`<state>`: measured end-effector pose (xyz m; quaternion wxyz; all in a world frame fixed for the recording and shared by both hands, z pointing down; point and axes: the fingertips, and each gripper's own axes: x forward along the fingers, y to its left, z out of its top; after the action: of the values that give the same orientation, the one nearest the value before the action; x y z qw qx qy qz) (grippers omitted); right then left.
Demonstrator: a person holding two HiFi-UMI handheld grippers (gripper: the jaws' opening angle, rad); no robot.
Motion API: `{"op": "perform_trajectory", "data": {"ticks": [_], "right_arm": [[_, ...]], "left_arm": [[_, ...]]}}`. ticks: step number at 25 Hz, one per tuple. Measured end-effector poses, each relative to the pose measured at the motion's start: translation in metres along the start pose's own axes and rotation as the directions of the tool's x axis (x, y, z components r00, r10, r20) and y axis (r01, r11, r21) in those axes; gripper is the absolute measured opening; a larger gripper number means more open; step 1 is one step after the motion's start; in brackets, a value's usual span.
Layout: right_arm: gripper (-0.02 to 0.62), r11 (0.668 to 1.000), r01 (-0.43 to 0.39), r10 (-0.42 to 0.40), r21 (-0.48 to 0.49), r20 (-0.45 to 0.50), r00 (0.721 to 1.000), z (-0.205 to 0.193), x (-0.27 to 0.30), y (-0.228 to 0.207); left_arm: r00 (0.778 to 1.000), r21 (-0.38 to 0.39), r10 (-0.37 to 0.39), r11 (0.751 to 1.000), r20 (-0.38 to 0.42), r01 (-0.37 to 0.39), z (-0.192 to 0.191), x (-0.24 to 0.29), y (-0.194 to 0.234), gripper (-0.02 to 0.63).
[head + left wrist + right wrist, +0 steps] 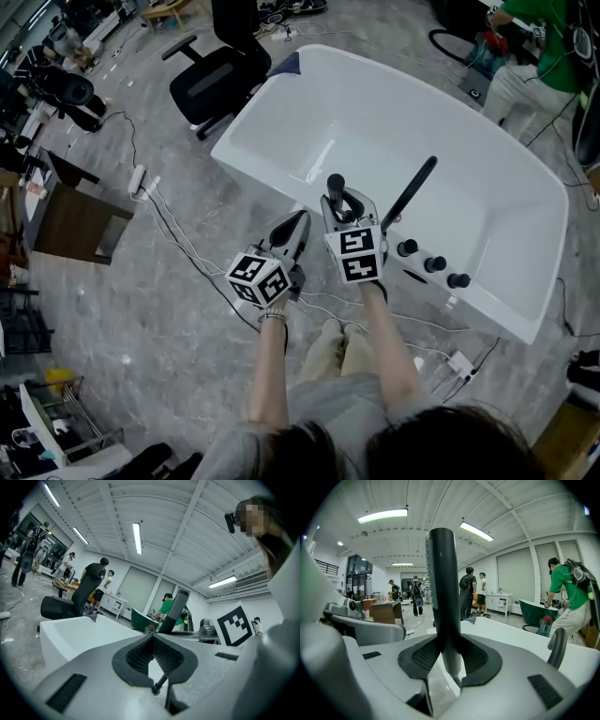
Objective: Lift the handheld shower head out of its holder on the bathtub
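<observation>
The black handheld shower head (336, 184) stands upright between the jaws of my right gripper (339, 201), which is shut on its handle (442, 573). It hangs above the near rim of the white bathtub (281, 112), just left of the black faucet spout (413, 191). In the right gripper view the pads (476, 656) press on both sides of the handle. My left gripper (298, 219) is beside it on the left, jaws shut with nothing between them (151, 637). From the left gripper view the shower head (176, 612) shows ahead to the right.
Three black knobs (433, 264) sit on the tub rim right of the spout. A black office chair (214, 80) stands beyond the tub's far left corner. Cables and a power strip (141, 180) lie on the floor at the left. A person in green (534, 66) is at the far right.
</observation>
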<state>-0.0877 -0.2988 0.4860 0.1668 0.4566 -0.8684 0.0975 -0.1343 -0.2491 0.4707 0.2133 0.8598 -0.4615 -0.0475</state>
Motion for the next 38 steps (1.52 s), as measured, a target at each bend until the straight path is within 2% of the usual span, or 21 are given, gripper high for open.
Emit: {"op": "perform_trajectory", "data": {"ticks": [17, 38], "right_arm": [[0.133, 0.997, -0.078, 0.079, -0.02, 0.097, 0.992, 0.071, -0.047, 0.039], [0.133, 0.98, -0.171, 0.186, -0.104, 0.15, 0.971, 0.119, -0.089, 0.098]], "left_arm": [[0.996, 0.082, -0.017, 0.997, 0.087, 0.01, 0.069, -0.04, -0.043, 0.005], [0.983, 0.174, 0.028, 0.983, 0.179, -0.06, 0.118, -0.103, -0.057, 0.005]]}}
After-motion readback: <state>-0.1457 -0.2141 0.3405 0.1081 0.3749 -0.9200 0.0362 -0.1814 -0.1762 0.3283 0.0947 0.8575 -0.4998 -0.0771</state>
